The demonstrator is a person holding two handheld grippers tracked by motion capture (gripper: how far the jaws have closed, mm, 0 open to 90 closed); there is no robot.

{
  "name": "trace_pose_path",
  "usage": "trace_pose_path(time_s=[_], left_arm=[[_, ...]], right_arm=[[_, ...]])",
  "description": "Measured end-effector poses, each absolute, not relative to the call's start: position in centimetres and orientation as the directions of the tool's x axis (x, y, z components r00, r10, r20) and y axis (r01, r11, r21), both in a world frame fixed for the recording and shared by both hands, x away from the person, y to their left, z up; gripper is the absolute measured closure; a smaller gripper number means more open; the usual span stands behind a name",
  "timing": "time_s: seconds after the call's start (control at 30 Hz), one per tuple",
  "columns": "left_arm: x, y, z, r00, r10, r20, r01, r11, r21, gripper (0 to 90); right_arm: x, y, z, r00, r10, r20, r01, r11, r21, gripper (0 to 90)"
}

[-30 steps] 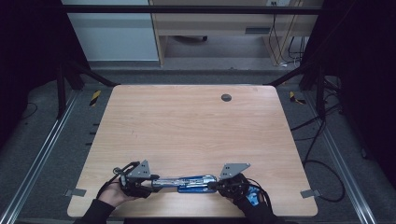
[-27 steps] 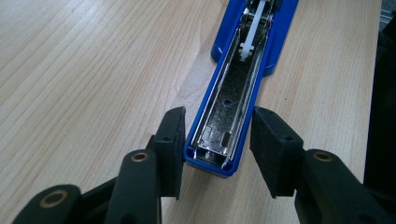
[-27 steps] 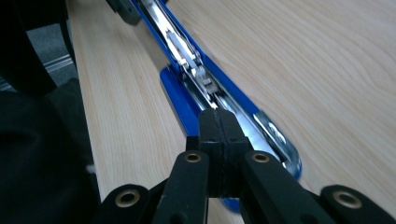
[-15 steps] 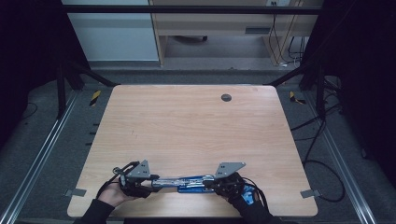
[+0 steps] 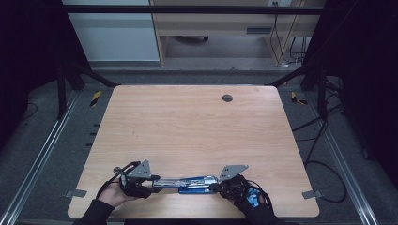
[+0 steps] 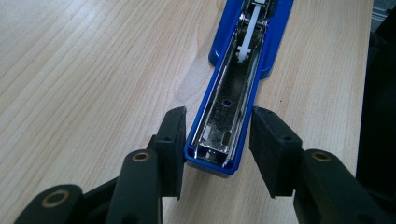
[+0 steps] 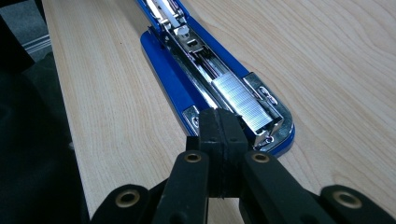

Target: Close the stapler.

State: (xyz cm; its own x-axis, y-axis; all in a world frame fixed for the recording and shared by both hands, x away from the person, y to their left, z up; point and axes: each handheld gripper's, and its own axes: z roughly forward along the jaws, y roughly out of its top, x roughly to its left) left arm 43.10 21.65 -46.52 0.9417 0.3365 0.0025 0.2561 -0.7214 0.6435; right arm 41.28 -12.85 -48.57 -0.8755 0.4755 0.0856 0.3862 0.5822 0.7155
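Observation:
A blue stapler (image 5: 187, 182) lies swung open flat near the table's front edge, between my two grippers. In the left gripper view, my left gripper (image 6: 217, 144) clamps the end of the stapler's (image 6: 229, 107) open arm, its empty metal channel facing up. In the high view, the left gripper (image 5: 152, 183) is at the stapler's left end and the right gripper (image 5: 217, 185) at its right end. My right gripper (image 7: 220, 126) is shut with pads together and nothing between them. Its tip sits at the near end of the magazine, beside a strip of staples (image 7: 243, 100) lying in the stapler (image 7: 187, 65).
The wooden table (image 5: 187, 131) has a dark round grommet (image 5: 227, 98) near its far edge. Metal rails (image 5: 42, 154) run along both sides on the floor, with cables (image 5: 324, 154) at the right. A pale cabinet (image 5: 112, 33) stands beyond the table.
The right gripper has shifted slightly at the stapler's right end. The left gripper and the stapler have stayed put.

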Motion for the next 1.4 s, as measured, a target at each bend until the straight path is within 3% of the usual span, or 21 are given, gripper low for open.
trace_pose_path(time_s=[0.63,0.77,0.87,1.4], left_arm=[[43.2,21.5,-46.1,0.944,0.33,-0.003,0.256,-0.728,0.636,57.3],[43.2,21.7,-45.5,0.941,0.338,-0.028,0.268,-0.692,0.67,58.0],[43.1,21.6,-45.4,0.946,0.324,0.004,0.245,-0.724,0.646,58.1],[43.2,21.5,-45.6,0.948,0.318,-0.002,0.244,-0.724,0.645,58.0]], right_arm=[[41.3,-12.9,-48.6,-0.875,0.475,0.092,0.39,0.582,0.713,90.0],[41.3,-12.9,-48.6,-0.875,0.474,0.094,0.392,0.582,0.712,90.0],[41.4,-12.8,-48.6,-0.876,0.474,0.093,0.39,0.583,0.713,90.0],[41.5,-12.8,-48.6,-0.878,0.469,0.093,0.387,0.584,0.714,90.0]])
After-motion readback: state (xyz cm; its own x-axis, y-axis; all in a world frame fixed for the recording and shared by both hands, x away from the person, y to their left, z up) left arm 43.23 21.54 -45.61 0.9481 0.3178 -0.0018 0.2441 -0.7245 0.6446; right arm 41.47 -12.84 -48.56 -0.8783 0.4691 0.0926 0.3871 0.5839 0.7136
